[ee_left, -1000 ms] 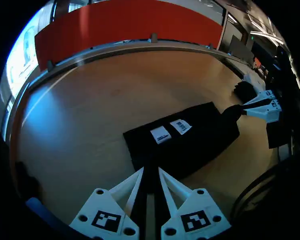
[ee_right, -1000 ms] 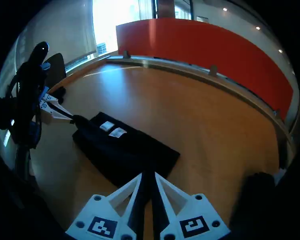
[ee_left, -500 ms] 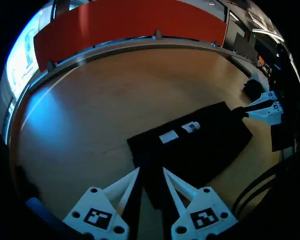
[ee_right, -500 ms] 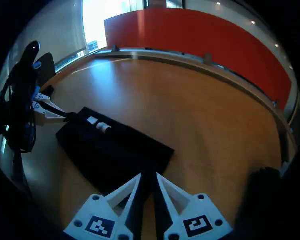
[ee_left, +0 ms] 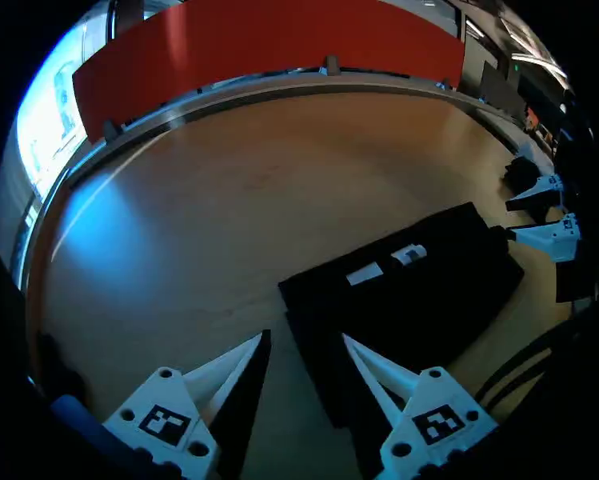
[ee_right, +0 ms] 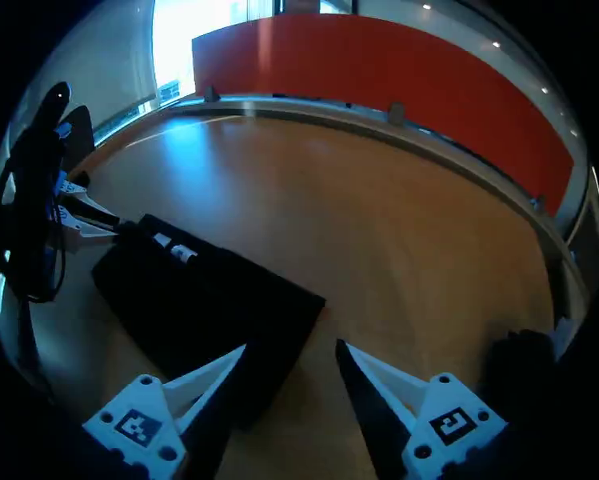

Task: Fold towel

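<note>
My left gripper (ee_left: 305, 340) is open. Its two white fingers are spread wide and hold nothing. One finger is over bare wood and the other is over the near end of the towel (ee_left: 411, 296). My right gripper (ee_right: 291, 346) is open too, with nothing between its two fingers. One of its fingers is over the other end of the towel and one is over wood.

There is one towel. It is black and lies flat in a long shape on the wooden table (ee_left: 219, 200), between my two grippers. Two small white tags (ee_left: 365, 274) sit side by side on top of it, nearer its far edge.

In the left gripper view I see my right gripper far off at the towel's other end, with its fingers apart. In the right gripper view I see my left gripper the same way.

Behind the table's far edge stands one long red wall (ee_left: 259, 40).
</note>
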